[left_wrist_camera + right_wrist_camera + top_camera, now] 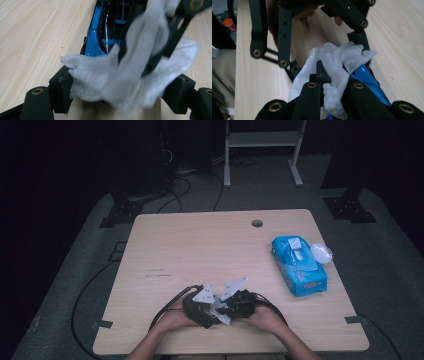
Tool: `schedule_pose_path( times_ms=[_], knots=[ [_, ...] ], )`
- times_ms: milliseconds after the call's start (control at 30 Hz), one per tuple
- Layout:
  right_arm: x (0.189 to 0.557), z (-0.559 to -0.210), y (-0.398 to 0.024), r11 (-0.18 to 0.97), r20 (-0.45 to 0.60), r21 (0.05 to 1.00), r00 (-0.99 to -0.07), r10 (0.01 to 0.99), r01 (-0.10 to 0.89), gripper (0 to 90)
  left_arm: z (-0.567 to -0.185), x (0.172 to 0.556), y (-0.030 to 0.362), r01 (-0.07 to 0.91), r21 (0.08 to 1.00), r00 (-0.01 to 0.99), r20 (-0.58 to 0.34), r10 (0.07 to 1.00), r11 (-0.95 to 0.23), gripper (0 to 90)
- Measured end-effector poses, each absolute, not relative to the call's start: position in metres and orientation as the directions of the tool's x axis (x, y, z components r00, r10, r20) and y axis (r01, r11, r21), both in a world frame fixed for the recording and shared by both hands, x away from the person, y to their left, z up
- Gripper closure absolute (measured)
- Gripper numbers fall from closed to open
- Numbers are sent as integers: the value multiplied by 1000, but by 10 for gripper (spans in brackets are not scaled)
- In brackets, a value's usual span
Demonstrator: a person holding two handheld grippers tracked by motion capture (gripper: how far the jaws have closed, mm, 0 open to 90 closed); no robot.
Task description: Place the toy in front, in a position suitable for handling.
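No words can be read on the blue tissue pack (299, 265). Well away from it, near the table's (200, 240) front edge, a white, crumpled tissue (130, 82) is pinched tight by the right gripper (329, 75) — the left gripper (120, 82) stands wide around a blue-and-black thing (105, 30) wrapped in that tissue.

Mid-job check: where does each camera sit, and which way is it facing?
High view: above the person's side, looking forward and down on the table; forearms, left hand and right hand show.
Left gripper view: on the left gripper, looking along its jaws at the wipe and a blue item.
Right gripper view: on the right gripper, its jaws shut on the wipe, facing the left gripper; a fingertip shows.
Shared: both gripper views show the wipe and the blue item.
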State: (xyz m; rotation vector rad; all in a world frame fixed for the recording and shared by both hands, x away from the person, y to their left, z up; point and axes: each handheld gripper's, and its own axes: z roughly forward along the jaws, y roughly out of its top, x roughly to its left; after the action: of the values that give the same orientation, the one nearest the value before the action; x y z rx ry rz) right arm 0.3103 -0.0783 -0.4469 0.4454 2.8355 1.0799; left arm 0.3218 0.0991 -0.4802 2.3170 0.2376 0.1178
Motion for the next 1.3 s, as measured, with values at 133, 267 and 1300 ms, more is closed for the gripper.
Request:
schedule_pose_path(
  times_ms=[133,267,1300],
  knots=[
    [313,-446,-76,724,35,651,-962,271,227,840,-481,322,100,137,733,978,8,210,-666,234],
    [318,-443,-86,718,64,648,-958,279,252,840,-481,322,99,135,732,978,8,208,-667,235],
    [318,-445,-61,761,-12,627,-975,220,164,837,-481,322,101,137,733,979,2,204,-666,235]
  ],
)
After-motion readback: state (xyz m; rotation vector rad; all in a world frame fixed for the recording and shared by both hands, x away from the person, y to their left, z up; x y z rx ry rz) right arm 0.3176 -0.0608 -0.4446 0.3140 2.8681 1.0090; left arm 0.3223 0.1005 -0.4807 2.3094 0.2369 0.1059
